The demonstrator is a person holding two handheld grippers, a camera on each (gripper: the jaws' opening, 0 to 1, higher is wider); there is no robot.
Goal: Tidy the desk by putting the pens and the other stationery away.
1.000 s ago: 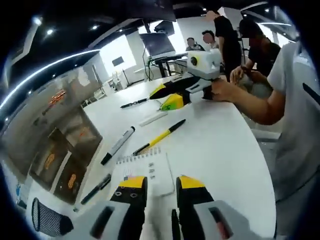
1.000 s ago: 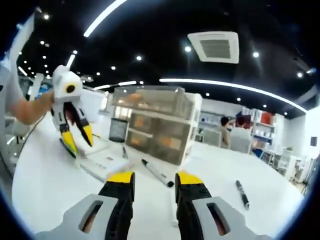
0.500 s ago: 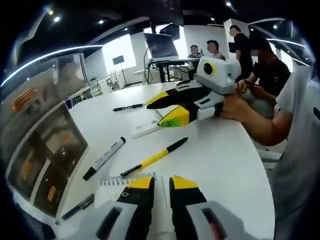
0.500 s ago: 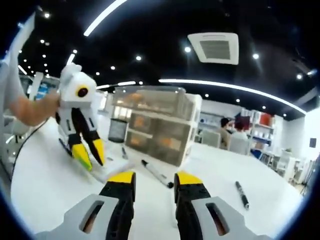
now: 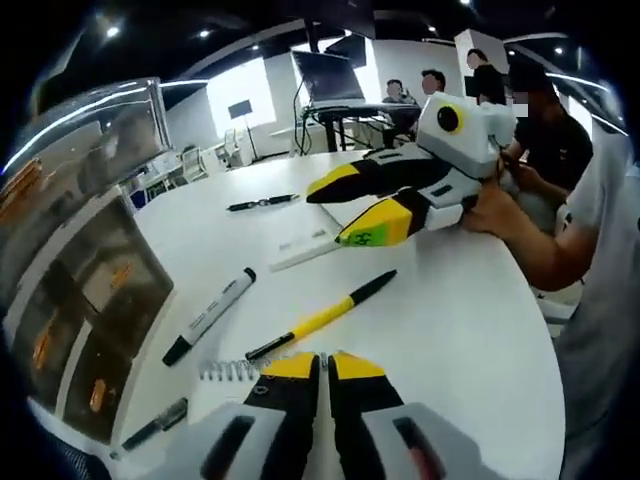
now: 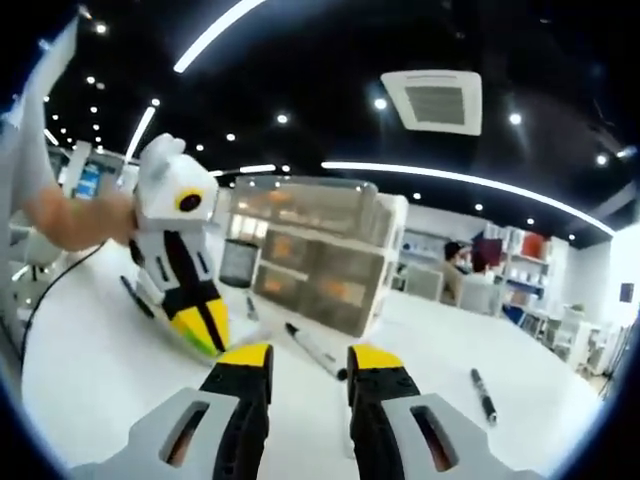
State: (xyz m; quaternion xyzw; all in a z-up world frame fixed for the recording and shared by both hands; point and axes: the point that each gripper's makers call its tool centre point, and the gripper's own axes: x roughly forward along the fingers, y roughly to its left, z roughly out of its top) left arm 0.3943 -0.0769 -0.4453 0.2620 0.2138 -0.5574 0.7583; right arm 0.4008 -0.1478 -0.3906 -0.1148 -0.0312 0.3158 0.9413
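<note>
A wide white surface (image 5: 470, 330) carries a translucent drawer organiser (image 6: 320, 250) at one side. The left tool (image 5: 322, 362) is clenched on the edge of a spiral notebook (image 5: 235, 370); the right tool (image 6: 308, 355) hangs released above the surface. Between them lie a yellow pen (image 5: 320, 318), a white marker (image 5: 210, 315), a black pen (image 5: 262, 203) and a white stick (image 5: 305, 250). My guess: gripped by one thin edge, the notebook could sag or slip free when lifted. No writing on anything is readable.
</note>
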